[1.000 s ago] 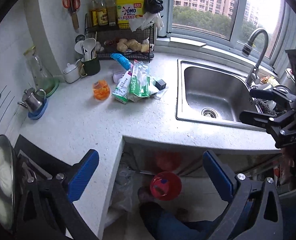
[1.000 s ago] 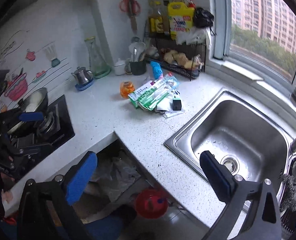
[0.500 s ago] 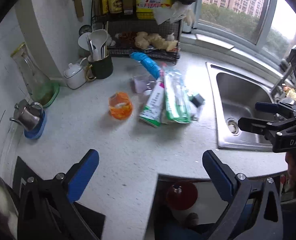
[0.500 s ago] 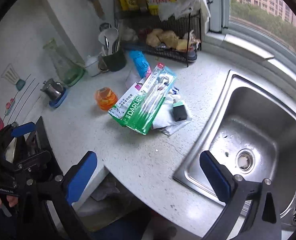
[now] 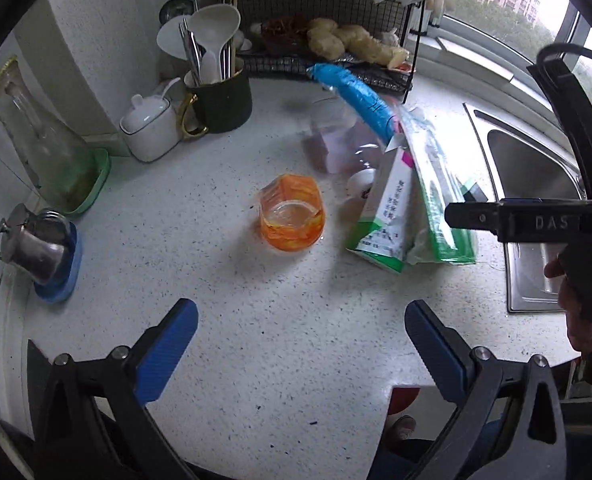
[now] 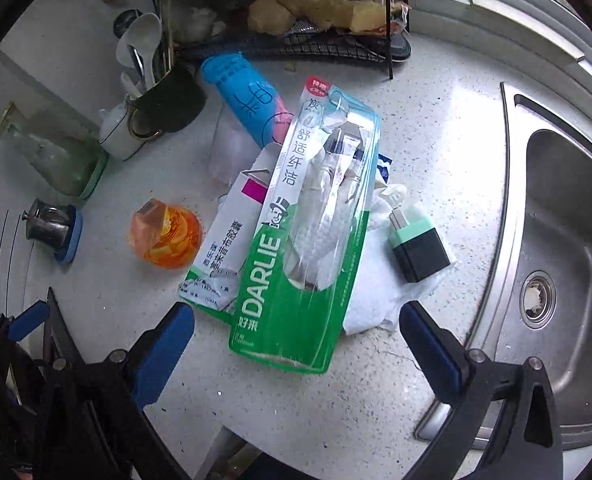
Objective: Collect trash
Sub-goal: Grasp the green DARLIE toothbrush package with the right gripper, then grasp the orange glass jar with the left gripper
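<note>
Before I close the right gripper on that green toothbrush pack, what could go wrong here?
The right gripper is open over the green toothbrush pack, which overlaps the white carton and the paper towel; lifting it may drag those along.

The black-and-green charger sits on that towel near the sink and could slide in.

The orange cup stands beside the carton, so a sideways sweep might tip it.

left claw (image 5: pixel 300 322) spread wide, empty, right claw (image 6: pixel 297 330) likewise
</note>
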